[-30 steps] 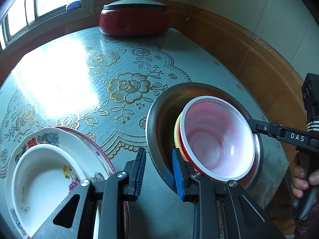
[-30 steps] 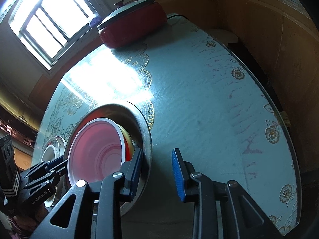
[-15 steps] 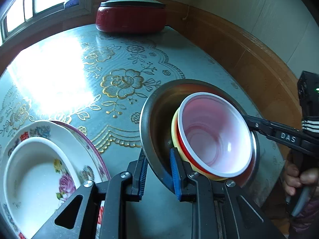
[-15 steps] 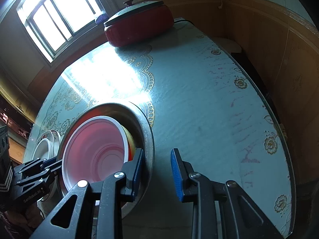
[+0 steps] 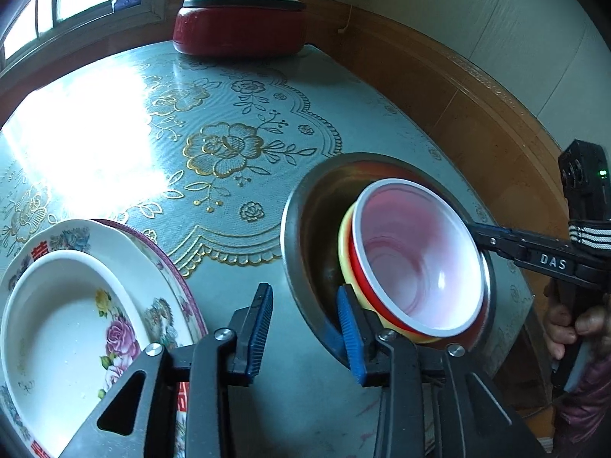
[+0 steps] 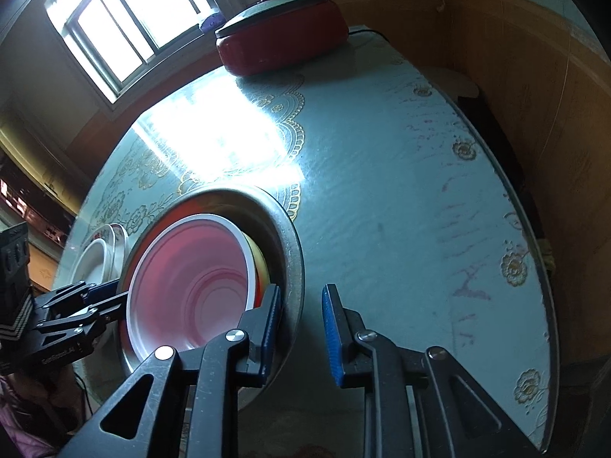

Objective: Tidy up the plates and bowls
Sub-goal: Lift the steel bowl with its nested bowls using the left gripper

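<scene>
I have a pair of tongs in each hand, both angled down at the big steel basin [image 5: 301, 236] that sits on the table [image 5: 236, 122] near its right edge. Inside the basin a red bowl [image 5: 416, 255] with a white rim and pink inside is nested in a yellow bowl [image 5: 345, 244], both tipped on their sides toward my right.

My left tongs [image 5: 305, 330] are opening. The basin's near rim runs between the two blue pads: the right pad is inside the basin, close to the yellow bowl, and the left pad is outside over the tablecloth, clear of the rim, so nothing is gripped.

My right tongs [image 6: 299, 322] are closing. Their left pad is inside the basin, beside the red bowl, and the right pad is outside with a gap to the rim; I cannot tell whether the inner pad touches the metal.

At the table's near left corner a white flowered bowl [image 5: 65, 328] rests on stacked patterned plates [image 5: 152, 259]. A red lidded pot [image 5: 240, 26] stands at the far edge, below the window [image 6: 130, 11].
</scene>
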`<action>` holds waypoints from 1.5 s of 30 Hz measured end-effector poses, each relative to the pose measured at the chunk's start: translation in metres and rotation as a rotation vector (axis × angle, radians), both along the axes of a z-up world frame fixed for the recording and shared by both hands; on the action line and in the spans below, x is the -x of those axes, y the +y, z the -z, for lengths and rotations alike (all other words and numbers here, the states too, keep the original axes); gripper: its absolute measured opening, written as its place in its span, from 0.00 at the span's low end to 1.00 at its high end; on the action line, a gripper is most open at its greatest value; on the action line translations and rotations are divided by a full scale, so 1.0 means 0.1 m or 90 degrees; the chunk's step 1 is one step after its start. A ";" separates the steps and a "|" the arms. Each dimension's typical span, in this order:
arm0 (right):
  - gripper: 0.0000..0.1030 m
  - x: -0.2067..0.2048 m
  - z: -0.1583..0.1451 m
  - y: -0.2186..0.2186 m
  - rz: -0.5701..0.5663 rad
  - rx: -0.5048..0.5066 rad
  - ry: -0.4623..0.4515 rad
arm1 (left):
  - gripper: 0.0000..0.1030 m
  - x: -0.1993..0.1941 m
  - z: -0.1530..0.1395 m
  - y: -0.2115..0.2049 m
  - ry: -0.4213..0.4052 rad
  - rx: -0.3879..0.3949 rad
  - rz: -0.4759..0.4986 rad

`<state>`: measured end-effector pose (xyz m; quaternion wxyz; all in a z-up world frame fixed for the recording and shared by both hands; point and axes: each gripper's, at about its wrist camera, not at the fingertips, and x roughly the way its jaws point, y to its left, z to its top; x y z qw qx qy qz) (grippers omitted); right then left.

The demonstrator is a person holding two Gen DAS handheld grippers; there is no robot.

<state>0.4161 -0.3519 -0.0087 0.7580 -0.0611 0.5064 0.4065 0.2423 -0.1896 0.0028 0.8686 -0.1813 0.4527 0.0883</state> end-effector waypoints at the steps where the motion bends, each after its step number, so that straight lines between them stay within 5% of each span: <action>1: 0.21 -0.01 0.02 -0.01 0.004 -0.004 0.010 | 0.37 0.00 0.00 0.01 -0.001 0.004 -0.002; 7: 0.23 0.01 0.07 -0.02 0.019 -0.014 0.028 | 0.19 -0.02 0.00 -0.01 -0.014 0.008 0.008; 9: 0.20 0.02 0.08 -0.02 0.022 -0.014 0.029 | 0.20 -0.03 -0.02 -0.07 -0.009 -0.014 0.009; 12: 0.11 0.04 0.06 -0.03 0.015 -0.016 0.023 | 0.20 0.01 -0.01 -0.09 -0.012 0.019 0.017; 28: 0.16 -0.02 0.13 -0.03 0.008 -0.006 0.042 | 0.20 0.01 0.01 -0.15 -0.027 -0.013 0.000; 34: 0.10 0.08 0.11 -0.05 0.005 -0.011 0.018 | 0.19 0.09 0.03 -0.17 -0.043 -0.001 -0.009; 45: 0.14 0.05 0.17 -0.21 0.062 -0.033 0.072 | 0.19 0.01 0.04 -0.18 -0.047 -0.031 0.007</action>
